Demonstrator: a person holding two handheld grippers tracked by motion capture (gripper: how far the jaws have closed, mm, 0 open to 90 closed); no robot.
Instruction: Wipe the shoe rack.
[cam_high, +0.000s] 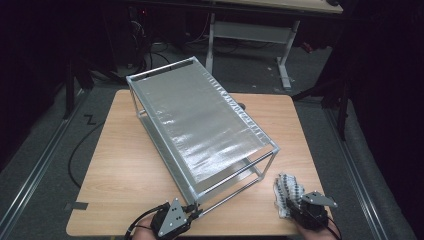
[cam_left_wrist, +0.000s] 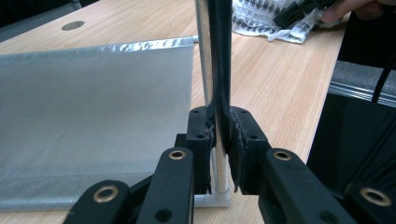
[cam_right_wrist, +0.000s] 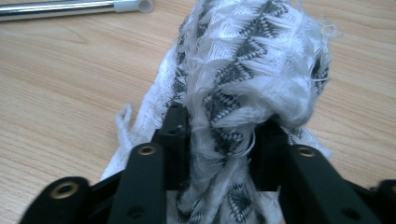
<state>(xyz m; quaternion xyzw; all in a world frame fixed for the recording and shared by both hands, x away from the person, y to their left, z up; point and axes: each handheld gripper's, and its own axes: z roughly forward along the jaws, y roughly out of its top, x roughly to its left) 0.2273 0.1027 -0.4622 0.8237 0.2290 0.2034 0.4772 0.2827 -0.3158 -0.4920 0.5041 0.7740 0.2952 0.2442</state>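
A metal-tube rack (cam_high: 200, 120) with a silvery sheet on top stands slantwise on the wooden table (cam_high: 120, 165). At its near corner my left gripper (cam_high: 197, 213) is shut on the upright corner post (cam_left_wrist: 203, 56); both pads of the left gripper (cam_left_wrist: 219, 130) press on the tube just above a white foot. A crumpled white cloth with a dark zigzag pattern (cam_high: 286, 187) lies at the table's near right. My right gripper (cam_high: 292, 201) sits against it. In the right gripper view the cloth (cam_right_wrist: 252, 60) bunches up between the parted jaws of the right gripper (cam_right_wrist: 222, 135).
The rack's lower tube (cam_right_wrist: 56, 9) lies just beyond the cloth. A cable hole (cam_high: 241, 106) sits in the table's far side. Behind the table stands a desk on white legs (cam_high: 280, 35). The table's front edge is close under both hands.
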